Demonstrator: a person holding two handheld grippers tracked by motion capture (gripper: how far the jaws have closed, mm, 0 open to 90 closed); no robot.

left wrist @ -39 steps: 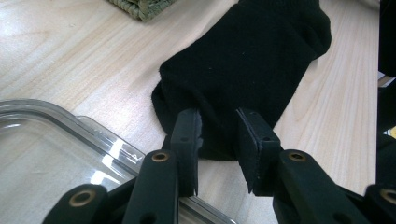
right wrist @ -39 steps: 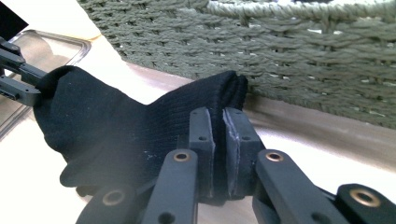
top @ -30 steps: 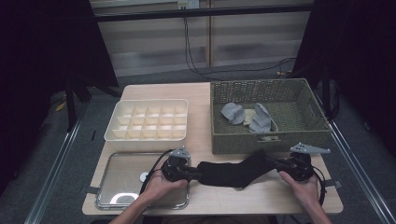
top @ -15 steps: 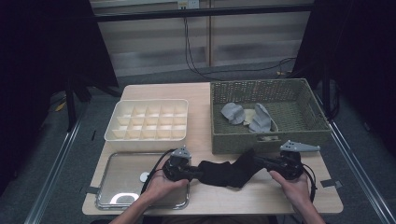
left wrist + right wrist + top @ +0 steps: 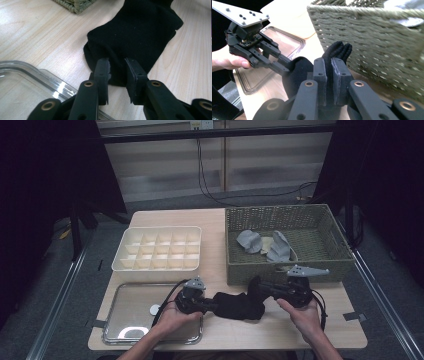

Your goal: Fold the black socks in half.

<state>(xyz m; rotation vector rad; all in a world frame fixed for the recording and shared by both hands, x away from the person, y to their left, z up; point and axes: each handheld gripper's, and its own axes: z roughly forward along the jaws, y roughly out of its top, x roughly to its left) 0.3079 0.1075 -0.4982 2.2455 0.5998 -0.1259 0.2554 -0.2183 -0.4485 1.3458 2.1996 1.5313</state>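
Note:
A black sock (image 5: 239, 306) lies bunched on the wooden table near its front edge, between my two grippers. My left gripper (image 5: 212, 306) grips the sock's left end. In the left gripper view that end of the sock (image 5: 140, 30) runs in between the left gripper's (image 5: 117, 67) jaws, which have just been closing on the fabric. My right gripper (image 5: 257, 287) is shut on the other end and holds it a little above the table, in front of the basket. In the right gripper view a fold of sock (image 5: 338, 50) sticks up past the right gripper's (image 5: 331, 67) pads, with the left gripper (image 5: 288, 66) beyond.
A woven basket (image 5: 280, 270) at the right rear holds grey socks (image 5: 250, 241). A white divided box (image 5: 155, 268) stands at the left rear. A shiny metal tray (image 5: 127, 300) lies at the front left, under my left hand. Bare tabletop (image 5: 210, 220) runs between box and basket.
My right gripper has moved left and slightly up with its end of the sock, so the stretched sock has slackened and bunched. The left gripper has stayed in place.

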